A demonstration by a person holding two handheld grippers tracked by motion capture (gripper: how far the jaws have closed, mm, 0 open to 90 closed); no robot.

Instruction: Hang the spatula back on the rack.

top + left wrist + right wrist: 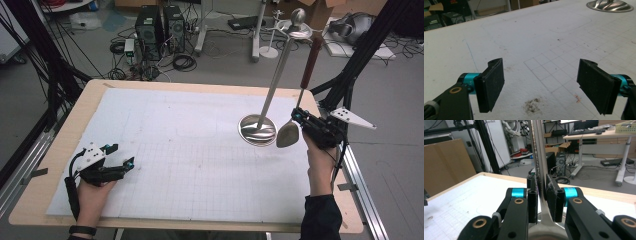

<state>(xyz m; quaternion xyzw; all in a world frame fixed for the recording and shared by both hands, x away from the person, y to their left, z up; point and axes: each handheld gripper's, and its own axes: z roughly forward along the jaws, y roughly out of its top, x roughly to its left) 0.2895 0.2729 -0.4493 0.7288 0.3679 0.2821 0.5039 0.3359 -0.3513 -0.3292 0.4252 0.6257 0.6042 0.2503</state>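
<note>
A spoon with a steel bowl (288, 134) and a brown handle (310, 60) stands nearly upright at the table's right side, bowl down. My right gripper (299, 119) is shut on its thin shaft just above the bowl. In the right gripper view the black pads (533, 197) press the steel shaft (537, 157) from both sides. Just left of the spoon stands a metal stand, its round base (257, 130) on the white mat and its pole (274, 82) leaning up to a top disc (299, 32). My left gripper (121, 155) lies open at the front left, nothing between its pads (491, 85).
A white gridded mat (190, 150) covers most of the wooden table (90, 92). The stand's base (610, 5) is far ahead in the left gripper view. Black frame posts (365, 45) rise at both table sides. Computers and cables (160, 30) lie on the floor behind.
</note>
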